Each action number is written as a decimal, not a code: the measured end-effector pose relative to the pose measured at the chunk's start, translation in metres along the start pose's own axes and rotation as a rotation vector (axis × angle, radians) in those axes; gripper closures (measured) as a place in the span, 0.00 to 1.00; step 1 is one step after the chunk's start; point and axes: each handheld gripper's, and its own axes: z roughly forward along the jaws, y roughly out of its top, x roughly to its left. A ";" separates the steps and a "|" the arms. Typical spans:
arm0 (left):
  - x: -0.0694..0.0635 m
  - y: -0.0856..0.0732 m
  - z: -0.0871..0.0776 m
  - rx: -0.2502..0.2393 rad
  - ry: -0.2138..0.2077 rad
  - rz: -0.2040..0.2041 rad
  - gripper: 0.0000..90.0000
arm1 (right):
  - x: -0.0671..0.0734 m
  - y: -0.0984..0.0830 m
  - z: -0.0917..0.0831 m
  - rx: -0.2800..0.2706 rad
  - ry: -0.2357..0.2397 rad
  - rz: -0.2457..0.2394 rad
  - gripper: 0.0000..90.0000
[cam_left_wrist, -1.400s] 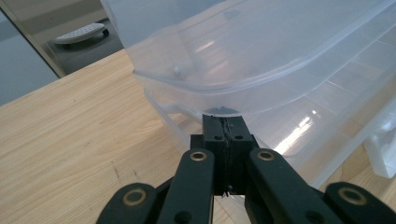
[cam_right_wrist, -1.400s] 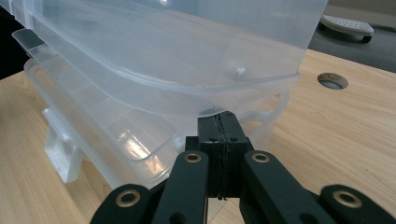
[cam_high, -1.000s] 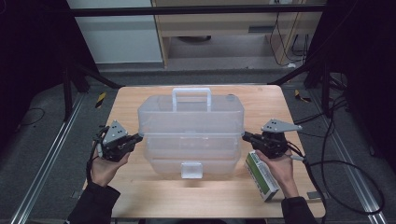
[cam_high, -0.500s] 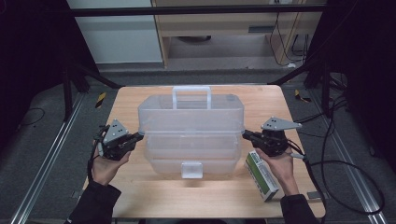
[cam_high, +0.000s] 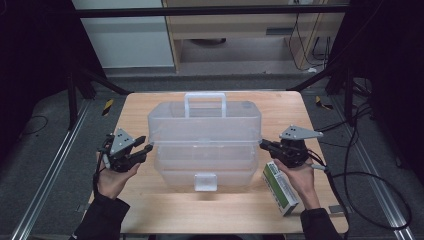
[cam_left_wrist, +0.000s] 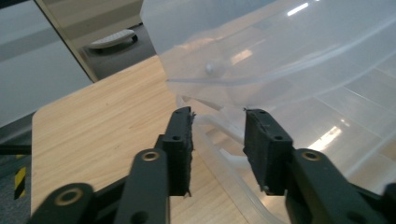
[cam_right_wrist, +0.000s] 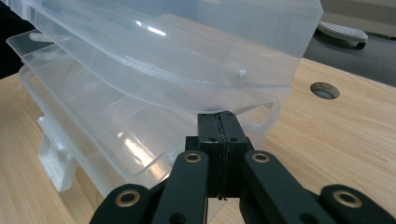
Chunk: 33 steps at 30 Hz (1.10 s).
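Two grippers flank the clear plastic box (cam_high: 205, 142) across its long axis. The left gripper (cam_high: 145, 148), jaws just opening to half-wide, has the box's edge straight ahead between its fingers (cam_left_wrist: 180, 144). The right gripper (cam_high: 263, 145), pressed shut, touches the opposite end.

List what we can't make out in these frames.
- Green box, high view: print too small to read; the right hand covers part of it.
- Clear case: contents unclear through the cloudy plastic in all views.
- Right gripper, right gripper view: jaws pressed together; whether they pinch the case's edge can't be told.
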 end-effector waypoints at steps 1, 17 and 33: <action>0.000 0.000 0.001 -0.004 0.000 0.001 0.65 | 0.000 0.000 0.000 0.000 -0.001 0.000 1.00; -0.005 0.008 0.016 -0.029 0.003 0.017 0.66 | 0.000 0.000 0.000 0.002 0.003 0.000 1.00; -0.005 0.010 0.013 -0.020 0.027 0.010 0.74 | 0.002 0.000 0.002 0.004 0.003 -0.002 0.96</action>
